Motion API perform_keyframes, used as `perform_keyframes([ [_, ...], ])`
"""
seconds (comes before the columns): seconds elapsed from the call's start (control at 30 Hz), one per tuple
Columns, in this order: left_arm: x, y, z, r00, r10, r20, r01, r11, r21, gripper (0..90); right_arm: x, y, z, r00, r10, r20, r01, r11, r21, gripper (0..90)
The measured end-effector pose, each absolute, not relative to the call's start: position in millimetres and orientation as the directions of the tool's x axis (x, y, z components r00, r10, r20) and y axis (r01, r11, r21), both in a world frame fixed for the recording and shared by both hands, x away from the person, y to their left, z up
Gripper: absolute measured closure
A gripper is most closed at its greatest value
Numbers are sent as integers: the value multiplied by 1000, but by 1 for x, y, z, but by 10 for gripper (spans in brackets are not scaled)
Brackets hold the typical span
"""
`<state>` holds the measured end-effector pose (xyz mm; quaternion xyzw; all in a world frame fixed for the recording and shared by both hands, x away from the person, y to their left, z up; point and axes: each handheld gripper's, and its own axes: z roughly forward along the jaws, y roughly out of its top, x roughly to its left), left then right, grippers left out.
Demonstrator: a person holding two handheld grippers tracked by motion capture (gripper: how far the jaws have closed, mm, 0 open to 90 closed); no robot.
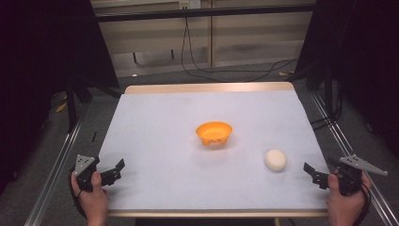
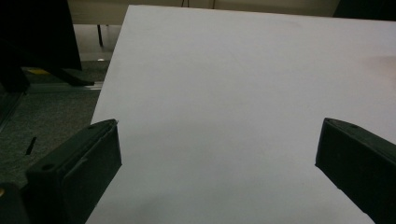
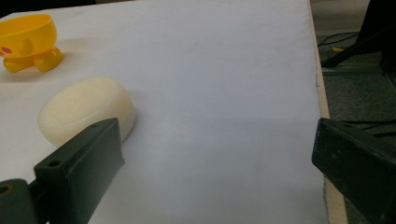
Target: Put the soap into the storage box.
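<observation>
High view: the white puck [image 1: 275, 160] lies on the counter [image 1: 164, 117], near the right tool [image 1: 311, 172], whose jaws are spread and empty; the left tool [image 1: 117, 168] is spread too; the orange bowl [image 1: 214, 133] sits mid-counter.

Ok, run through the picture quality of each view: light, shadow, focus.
High view: the table is evenly lit, the surroundings dark; the bowl and the white lump cast faint shadows and look a bit soft. Left gripper view: dim, bluish, the near jaws blurred. Right gripper view: the lump is fairly sharp, the bowl slightly soft, no glare.
</observation>
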<state>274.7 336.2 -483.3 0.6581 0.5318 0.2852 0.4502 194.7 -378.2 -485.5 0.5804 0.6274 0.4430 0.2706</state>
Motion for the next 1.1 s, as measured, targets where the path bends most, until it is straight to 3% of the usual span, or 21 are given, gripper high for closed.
perform_keyframes([
  [0.37, 275, 335, -483, 277, 956, -101, 442, -33, 896, 0, 197, -382, -479, -194, 959, 208, 504, -85, 859, 20],
  [0.77, 275, 334, -483, 280, 955, -96, 441, -39, 896, 0, 213, -361, -463, -269, 954, 129, 617, 67, 784, 22],
  [1.1, 275, 335, -483, 283, 954, -97, 442, -39, 896, 0, 222, -350, -458, -318, 938, 136, 665, 118, 737, 45],
])
